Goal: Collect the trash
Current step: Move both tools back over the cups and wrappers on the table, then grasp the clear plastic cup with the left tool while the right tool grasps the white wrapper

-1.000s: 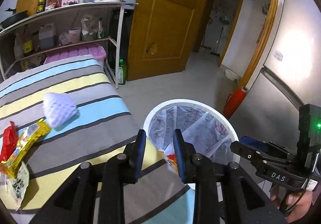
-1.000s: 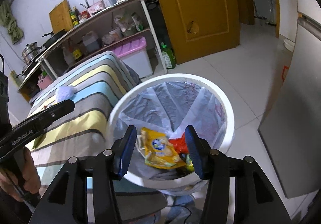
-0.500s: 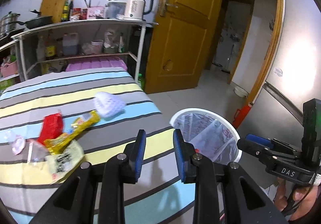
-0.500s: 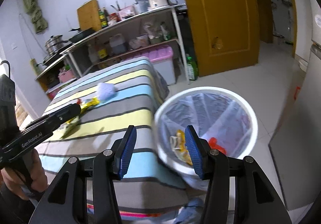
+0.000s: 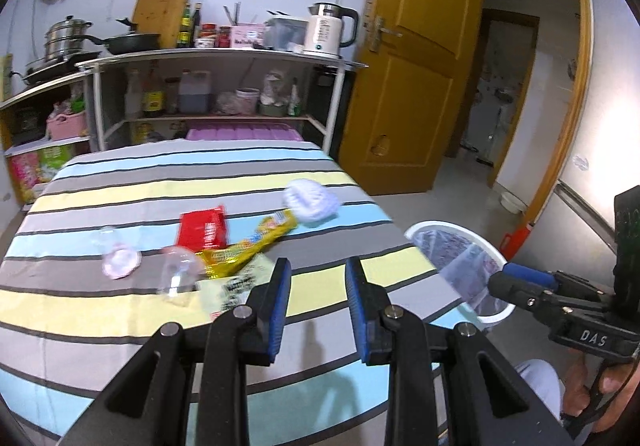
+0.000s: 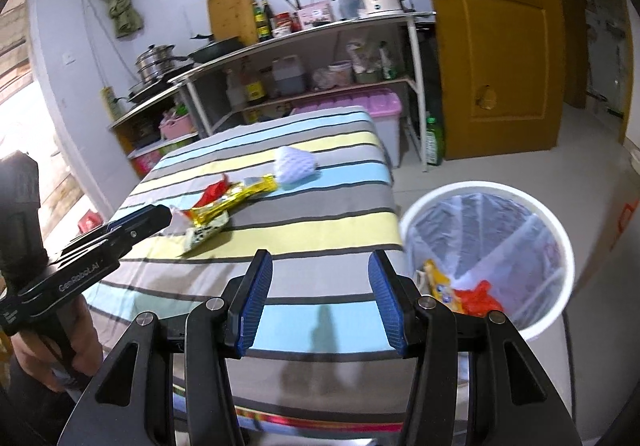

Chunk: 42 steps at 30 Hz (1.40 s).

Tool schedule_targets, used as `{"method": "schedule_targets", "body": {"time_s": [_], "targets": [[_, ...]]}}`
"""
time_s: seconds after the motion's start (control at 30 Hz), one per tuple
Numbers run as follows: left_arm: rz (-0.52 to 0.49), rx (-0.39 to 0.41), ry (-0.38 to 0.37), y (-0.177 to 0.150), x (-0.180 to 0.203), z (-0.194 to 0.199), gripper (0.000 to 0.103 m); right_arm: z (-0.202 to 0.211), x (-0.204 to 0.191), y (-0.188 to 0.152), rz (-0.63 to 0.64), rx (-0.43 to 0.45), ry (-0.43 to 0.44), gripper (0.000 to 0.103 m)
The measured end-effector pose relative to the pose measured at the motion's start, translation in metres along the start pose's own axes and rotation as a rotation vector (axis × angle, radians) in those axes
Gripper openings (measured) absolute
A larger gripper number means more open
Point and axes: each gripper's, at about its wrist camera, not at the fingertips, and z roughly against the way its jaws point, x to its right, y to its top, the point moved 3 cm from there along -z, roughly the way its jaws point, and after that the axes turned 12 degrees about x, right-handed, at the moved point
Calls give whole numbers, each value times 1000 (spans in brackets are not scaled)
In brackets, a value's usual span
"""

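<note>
Trash lies on the striped table (image 5: 120, 310): a red packet (image 5: 203, 227), a yellow wrapper (image 5: 252, 242), a pale green wrapper (image 5: 236, 286), a purple foam net (image 5: 311, 201), a clear plastic cup (image 5: 178, 272) and a pink lid (image 5: 120, 264). My left gripper (image 5: 316, 306) is open and empty above the near table edge. The white bin (image 6: 486, 258) with a clear liner stands on the floor right of the table and holds yellow and red wrappers (image 6: 460, 292). My right gripper (image 6: 318, 302) is open and empty, left of the bin.
A metal shelf rack (image 5: 224, 94) with a kettle (image 5: 328, 30), pans and bottles stands behind the table. A pink storage box (image 6: 360, 106) sits under it. A brown door (image 5: 408, 86) is at the right, with tiled floor beyond.
Both grippers have swung left, away from the bin and toward the table. The trash on the table has come into fuller view. Both stay open.
</note>
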Motion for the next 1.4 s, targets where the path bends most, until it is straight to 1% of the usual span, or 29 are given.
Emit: {"method": "schedule_targets", "body": {"time_s": [0.17,0.4,0.47,0.5,0.53,0.67,0.73,0.87,1.03,1.17,1.2,1.23,1.3,1.4], "targets": [[12,11,63,-4,-29,10,29,-11,-18,-1,22,-15,34,51],[32,4,130,-7,-64,7,30,-27,-37,0,50,-29,69,51],[35,-5,142,-9,-71,4,35,-31,-41,1,54,-31,73,51],[36,-9,148,-10,-75,2,41,-33,-41,1,55,-33,75,51],[39,-13,153,-11,-78,0,46,-36,-43,2,56,-35,77,51],[41,-34,159,-14,-89,-9,48,-46,-49,3,57,-46,89,51],[41,-54,168,-16,-93,-17,48,-54,-53,3,57,-56,100,51],[52,-98,161,-20,-98,-32,48,-69,-60,1,63,-75,114,51],[74,-157,153,-24,-104,-49,47,-84,-64,-3,63,-95,122,51],[92,-201,162,-26,-110,-60,48,-95,-65,-4,58,-111,127,51],[96,-208,162,-27,-112,-61,46,-97,-65,-4,57,-114,130,51],[98,-215,159,-28,-112,-62,41,-99,-66,-4,57,-116,132,51],[102,-222,147,-29,-112,-63,33,-103,-68,-4,59,-122,137,51],[108,-214,134,-29,-111,-60,32,-109,-71,-5,62,-134,149,51]]}}
